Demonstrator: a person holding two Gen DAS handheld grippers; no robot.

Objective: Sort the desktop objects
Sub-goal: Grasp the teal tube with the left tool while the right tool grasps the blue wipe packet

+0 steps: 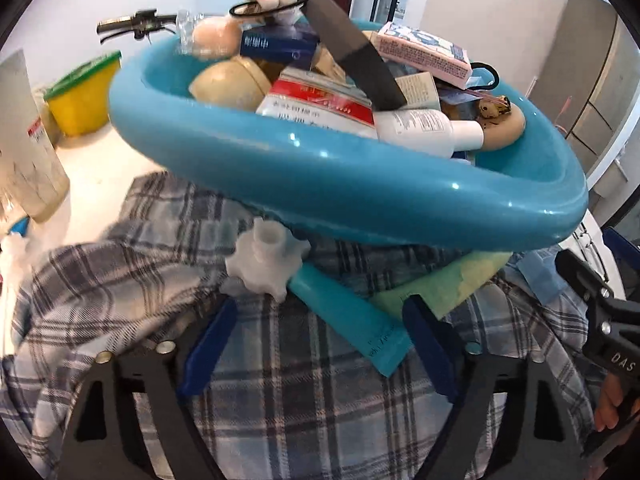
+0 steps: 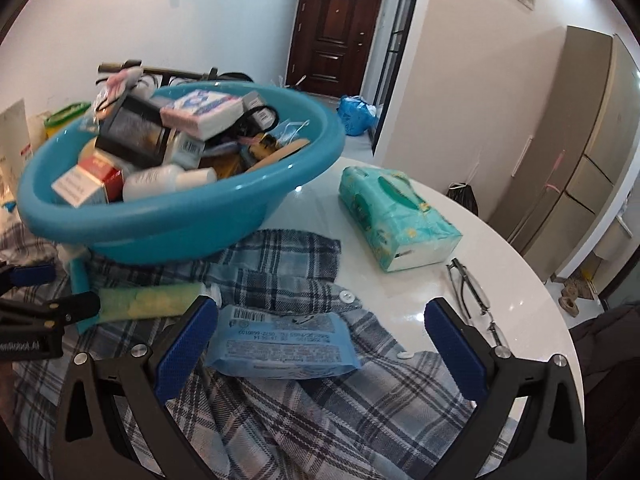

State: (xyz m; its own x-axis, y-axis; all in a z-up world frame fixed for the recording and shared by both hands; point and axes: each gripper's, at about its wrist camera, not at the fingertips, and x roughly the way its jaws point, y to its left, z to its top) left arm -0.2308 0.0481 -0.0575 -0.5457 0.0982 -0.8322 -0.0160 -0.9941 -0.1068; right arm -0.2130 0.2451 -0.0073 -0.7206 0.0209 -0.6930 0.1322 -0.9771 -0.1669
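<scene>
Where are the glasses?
In the right wrist view, the glasses lie folded on the white table, right of the plaid shirt, below the tissue pack.

Blue basin (image 1: 340, 172), centre frame, tilted, heaped with boxes, bottles and tubes. Plaid shirt (image 1: 120, 280) beneath. Teal tube (image 1: 348, 316) with white star-shaped cap (image 1: 266, 264), lower centre, between the left gripper's (image 1: 320, 344) spread blue pads. Yellow tub (image 1: 82, 96), upper left.

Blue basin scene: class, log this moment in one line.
left claw: open, over teal tube | right claw: open, over wipes pack | blue basin: full
</scene>
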